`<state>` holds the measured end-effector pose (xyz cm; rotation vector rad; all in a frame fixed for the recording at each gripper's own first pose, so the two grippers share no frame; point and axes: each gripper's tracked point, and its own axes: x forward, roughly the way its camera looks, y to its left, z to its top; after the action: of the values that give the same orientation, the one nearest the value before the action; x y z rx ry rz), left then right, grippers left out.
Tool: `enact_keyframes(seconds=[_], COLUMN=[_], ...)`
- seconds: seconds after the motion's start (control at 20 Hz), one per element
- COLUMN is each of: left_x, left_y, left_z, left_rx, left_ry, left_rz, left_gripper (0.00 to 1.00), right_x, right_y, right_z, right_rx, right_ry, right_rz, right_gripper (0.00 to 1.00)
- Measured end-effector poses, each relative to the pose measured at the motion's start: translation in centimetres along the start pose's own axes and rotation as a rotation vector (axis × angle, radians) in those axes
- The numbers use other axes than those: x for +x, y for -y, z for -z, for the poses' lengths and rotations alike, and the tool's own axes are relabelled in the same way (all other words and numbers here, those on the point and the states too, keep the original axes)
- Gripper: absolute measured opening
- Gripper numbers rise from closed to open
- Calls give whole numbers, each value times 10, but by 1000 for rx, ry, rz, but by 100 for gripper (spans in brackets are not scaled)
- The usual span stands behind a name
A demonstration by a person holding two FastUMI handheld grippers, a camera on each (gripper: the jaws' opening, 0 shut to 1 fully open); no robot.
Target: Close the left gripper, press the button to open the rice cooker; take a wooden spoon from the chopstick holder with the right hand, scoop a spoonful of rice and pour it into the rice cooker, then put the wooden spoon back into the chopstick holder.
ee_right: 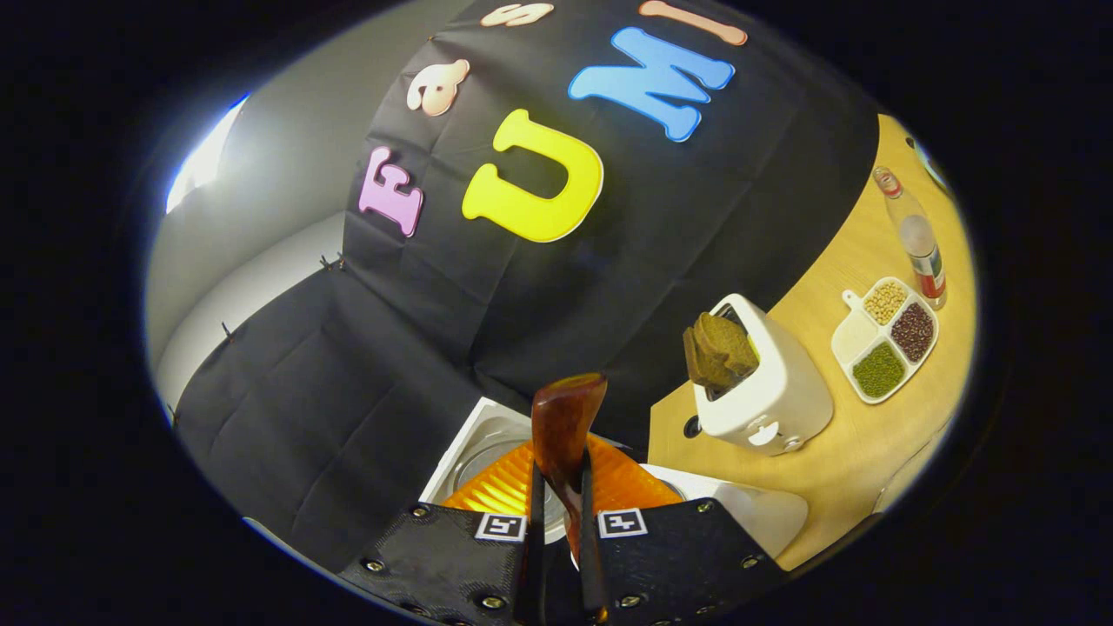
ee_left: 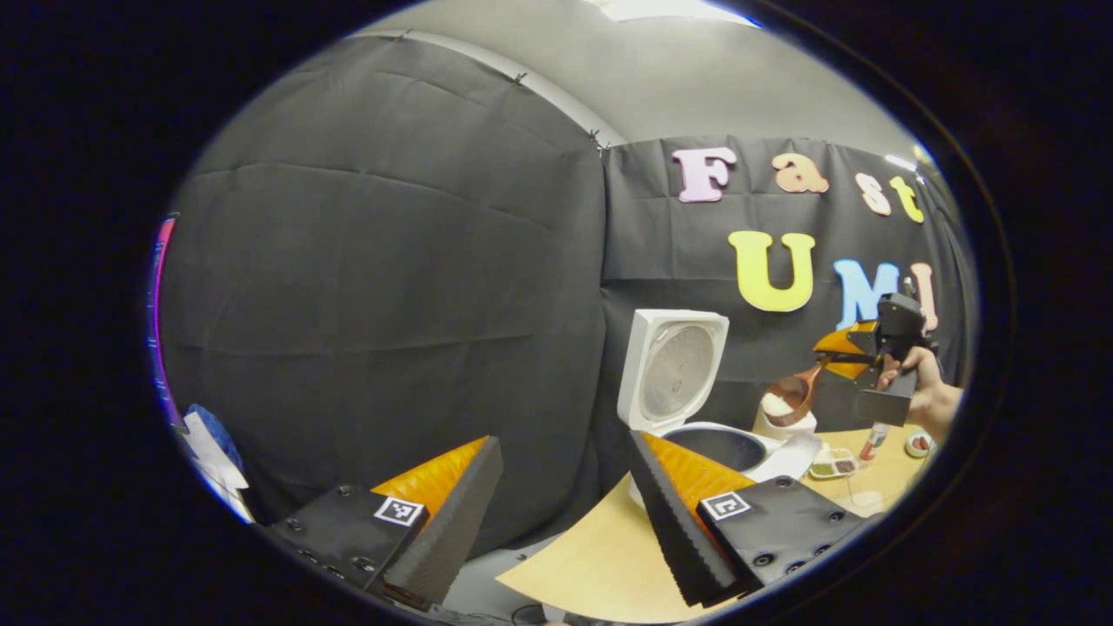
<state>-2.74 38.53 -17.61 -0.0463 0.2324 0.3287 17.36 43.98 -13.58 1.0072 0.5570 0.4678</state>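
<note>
- In the left gripper view we are holding our left gripper (ee_left: 565, 513) at the near edge of the wooden table (ee_left: 600, 556), its fingers spread wide apart and gripping nothing.
- Just past its right finger (ee_left: 674, 513) the rice cooker (ee_left: 696, 435) is standing open, its white lid (ee_left: 674, 365) raised upright and the dark inner pot (ee_left: 722, 445) showing.
- Farther off in that view, a hand (ee_left: 926, 396) is carrying our right gripper (ee_left: 856, 356), which is holding the wooden spoon (ee_left: 796, 396) by its handle.
- The spoon bowl is hanging near the cooker's far right side, over a white container behind it, and it is carrying a heap of white rice (ee_left: 776, 405).
- In the right gripper view our right gripper (ee_right: 556, 530) is closing both fingers tightly on the wooden spoon (ee_right: 565, 435), whose handle is running up between them; we are seeing only the brown back of it here.
- Below and behind the fingers, the rice cooker (ee_right: 756, 513) is lying open, its lid (ee_right: 483, 448) to the left.
- A white toaster (ee_right: 765, 391) with dark bread slices (ee_right: 717, 348) sticking out is standing on the table (ee_right: 835, 469) beside the cooker.
- Beyond it a divided dish of grains and beans (ee_right: 883, 339) and a bottle (ee_right: 913, 235) are sitting near each other.
</note>
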Motion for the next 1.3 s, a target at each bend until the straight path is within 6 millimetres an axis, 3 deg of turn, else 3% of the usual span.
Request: enact_keyframes(seconds=[0.2,0.25,0.4,0.55,0.8,1.0,1.3], left_x=[-9,-11,-11,-12,-12,-12,-13], left_y=[-11,-12,-13,-16,-19,-19,-17], left_z=[4,2,4,3,4,7,6], left_rx=[-7,-4,12,17,12,19,16], left_ry=[-24,-24,-25,-26,-20,-19,-22], left_rz=[-33,-38,-50,-61,-68,-69,-47], left_gripper=[100,95,100,100,100,100,100], right_x=[36,43,63,78,82,76,66], right_y=[-11,-13,-11,-16,-31,-41,-42], right_z=[33,45,75,87,98,94,96], right_rx=[-110,-159,-345,-554,-895,-1213,-1417], right_ry=[-40,-53,-98,-117,-102,-53,-46], right_rz=[-6,-1,16,19,-15,-45,-82], right_gripper=[16,16,16,15,16,15,15])
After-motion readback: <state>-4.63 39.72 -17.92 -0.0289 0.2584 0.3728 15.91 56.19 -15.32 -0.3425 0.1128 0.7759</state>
